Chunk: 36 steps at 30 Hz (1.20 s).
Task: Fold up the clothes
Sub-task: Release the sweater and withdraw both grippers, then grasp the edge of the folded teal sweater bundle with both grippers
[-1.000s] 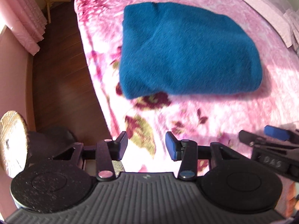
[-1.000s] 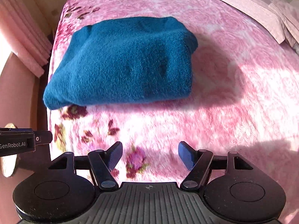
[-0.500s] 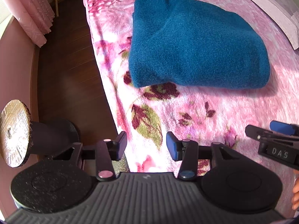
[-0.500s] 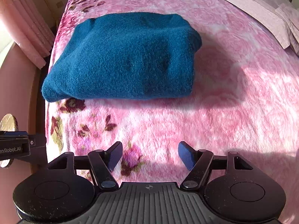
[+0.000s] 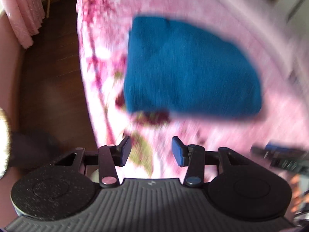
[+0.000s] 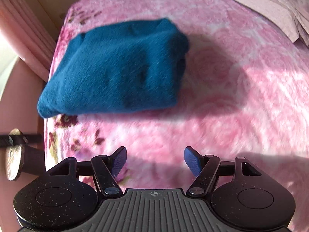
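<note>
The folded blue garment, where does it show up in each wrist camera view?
Left wrist: folded blue garment fills the upper centre, blurred, near the bed's left edge.
Right wrist: folded blue garment sits upper left of centre.
Shared landmark: the pink floral blanket beneath it.

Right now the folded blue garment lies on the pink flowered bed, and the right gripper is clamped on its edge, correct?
Not quite. In the right wrist view the right gripper is open and apart from the folded blue garment, which does lie on the pink flowered bed.
</note>
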Motion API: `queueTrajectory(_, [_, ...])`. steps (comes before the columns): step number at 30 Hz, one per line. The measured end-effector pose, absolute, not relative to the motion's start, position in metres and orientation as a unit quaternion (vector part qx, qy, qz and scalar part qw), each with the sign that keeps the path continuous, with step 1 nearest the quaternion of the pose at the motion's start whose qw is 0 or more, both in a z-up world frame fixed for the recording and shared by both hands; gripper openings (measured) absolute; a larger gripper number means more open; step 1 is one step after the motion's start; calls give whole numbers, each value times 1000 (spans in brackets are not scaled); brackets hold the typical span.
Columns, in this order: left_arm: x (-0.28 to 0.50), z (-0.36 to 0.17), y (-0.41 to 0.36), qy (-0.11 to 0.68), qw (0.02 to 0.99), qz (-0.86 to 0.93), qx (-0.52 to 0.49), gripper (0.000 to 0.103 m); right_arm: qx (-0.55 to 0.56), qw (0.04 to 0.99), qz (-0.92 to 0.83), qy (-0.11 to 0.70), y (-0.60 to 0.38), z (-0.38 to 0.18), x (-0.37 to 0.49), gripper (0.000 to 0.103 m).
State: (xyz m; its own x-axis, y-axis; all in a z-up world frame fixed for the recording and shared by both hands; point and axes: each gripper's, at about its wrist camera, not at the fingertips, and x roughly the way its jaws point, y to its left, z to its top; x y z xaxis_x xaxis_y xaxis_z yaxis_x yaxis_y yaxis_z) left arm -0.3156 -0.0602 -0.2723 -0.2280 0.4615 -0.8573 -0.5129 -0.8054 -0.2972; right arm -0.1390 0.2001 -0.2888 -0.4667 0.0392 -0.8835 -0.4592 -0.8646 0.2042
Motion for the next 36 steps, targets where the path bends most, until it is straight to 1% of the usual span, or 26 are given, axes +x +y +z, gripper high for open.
queueTrajectory(2, [-338,-271,-75,-28,315,786,-531,47,-486,154,831,222,223,-287,-133,69])
queueTrajectory(5, [-374,-282,-83,-76,306,778,-544,50,-460,159,831,269,259,-283,-130,71])
queueTrajectory(6, [-383,-290,-81,-92,305,771,-551,52,-444,160,830,297,271,-283,-131,78])
queueTrajectory(8, [-399,-305,-76,-122,305,757,-566,54,-411,155,823,361,296,-283,-135,87])
queueTrajectory(11, [-424,-327,-70,-166,303,733,-586,58,-361,137,803,453,326,-292,-149,87])
queueTrajectory(13, [-441,-342,-65,-196,301,716,-598,59,-346,129,791,487,339,-301,-163,88])
queueTrajectory(17, [-466,-368,-57,-239,298,688,-617,59,-347,104,779,513,352,-323,-194,88])
queueTrajectory(25, [-484,-392,-51,-296,318,660,-613,60,-347,70,760,544,362,-365,-231,88])
queueTrajectory(31, [-485,-401,-37,-303,348,641,-613,60,-352,27,761,544,368,-378,-250,88])
queueTrajectory(33, [-485,-404,-31,-304,358,635,-614,57,-356,15,760,544,368,-381,-254,88])
queueTrajectory(34, [-486,-405,-29,-304,363,632,-614,54,-357,9,760,543,367,-382,-256,88])
queueTrajectory(36, [-485,-408,-23,-301,371,627,-615,44,-359,1,761,540,364,-383,-259,88])
